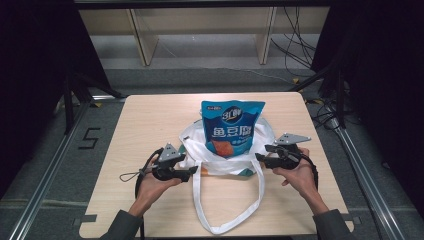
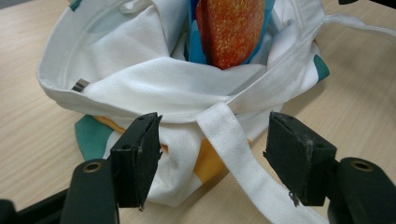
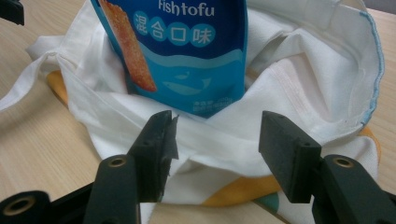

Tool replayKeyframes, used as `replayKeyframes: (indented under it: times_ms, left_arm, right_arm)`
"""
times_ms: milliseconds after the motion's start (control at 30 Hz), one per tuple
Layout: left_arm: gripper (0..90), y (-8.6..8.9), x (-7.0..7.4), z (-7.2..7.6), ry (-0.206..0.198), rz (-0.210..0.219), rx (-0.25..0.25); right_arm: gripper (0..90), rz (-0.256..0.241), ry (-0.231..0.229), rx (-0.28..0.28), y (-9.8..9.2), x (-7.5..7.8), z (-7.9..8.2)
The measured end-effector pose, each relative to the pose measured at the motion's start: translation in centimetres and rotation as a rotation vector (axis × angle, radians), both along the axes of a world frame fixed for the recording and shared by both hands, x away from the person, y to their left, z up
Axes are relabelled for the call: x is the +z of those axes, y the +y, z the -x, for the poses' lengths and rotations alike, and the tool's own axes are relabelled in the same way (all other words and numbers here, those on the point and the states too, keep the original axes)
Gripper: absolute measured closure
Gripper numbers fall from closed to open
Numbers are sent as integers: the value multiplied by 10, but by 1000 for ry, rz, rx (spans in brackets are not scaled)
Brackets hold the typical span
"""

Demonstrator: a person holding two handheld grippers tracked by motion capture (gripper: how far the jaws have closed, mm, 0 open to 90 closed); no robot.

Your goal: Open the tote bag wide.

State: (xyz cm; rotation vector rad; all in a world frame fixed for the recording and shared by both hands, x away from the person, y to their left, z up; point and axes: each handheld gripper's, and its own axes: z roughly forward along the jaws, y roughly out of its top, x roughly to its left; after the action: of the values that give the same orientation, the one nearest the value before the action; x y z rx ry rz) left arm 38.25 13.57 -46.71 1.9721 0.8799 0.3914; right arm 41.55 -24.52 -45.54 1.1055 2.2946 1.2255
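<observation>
The blue snack pouch (image 1: 231, 128) stands upright in the mouth of the white cloth bag (image 1: 197, 145), near the middle of the surface (image 1: 150, 115), with its long axis pointing up and its lower part sunk among the folds. The bag's rim lies slack around the pouch, and its long handle loop (image 1: 227, 220) trails toward the person. The left gripper (image 1: 189, 172) waits at the bag's left edge and the right gripper (image 1: 260, 158) at its right edge, so the bag lies between them, about equally near to both. In each gripper view the fingers are spread apart and released, holding nothing, with the near rim of the bag directly ahead between them. I judge the next move is to grasp the rim on both sides.
</observation>
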Motion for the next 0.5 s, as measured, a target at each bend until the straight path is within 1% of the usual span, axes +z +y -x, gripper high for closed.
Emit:
replayKeyframes:
  times_ms: [33,67,100,133,167,233,267,300,333,367,400,433,467,500]
  left_arm:
    - [345,2,1,2,11,-20,-14]
    - [338,2,1,6,14,-11,-7]
    - [325,0,0,8,6,13,4]
    - [321,2,1,10,3,1,-1]
    - [317,2,1,13,4,19,7]
    - [302,4,2,17,0,4,9]
    - [298,3,2,20,1,23,14]
    - [298,4,2,22,5,25,18]
    - [295,5,2,24,-1,15,20]
    - [291,7,2,25,-10,-1,3]
    - [289,6,1,27,6,27,23]
    - [284,6,1,29,3,18,25]
    - [283,6,0,30,4,24,20]
    - [283,5,-1,32,5,24,24]
  right_arm:
    - [454,7,0,-2,0,1,1]
    - [452,0,2,-7,0,1,3]
    - [449,14,-13,14,-2,1,2]
    - [445,18,-12,15,-2,2,3]
    - [444,7,-2,9,0,2,5]
    - [443,-2,1,3,1,2,7]
    - [440,5,-5,12,2,2,9]
    - [440,5,-5,12,2,2,9]
    - [439,2,0,16,2,2,10]
    - [438,15,1,23,2,3,11]
    - [437,13,-2,25,2,4,13]
    - [436,9,-5,21,2,4,15]
    - [436,16,-22,29,0,5,15]
    - [435,12,-18,31,0,5,17]
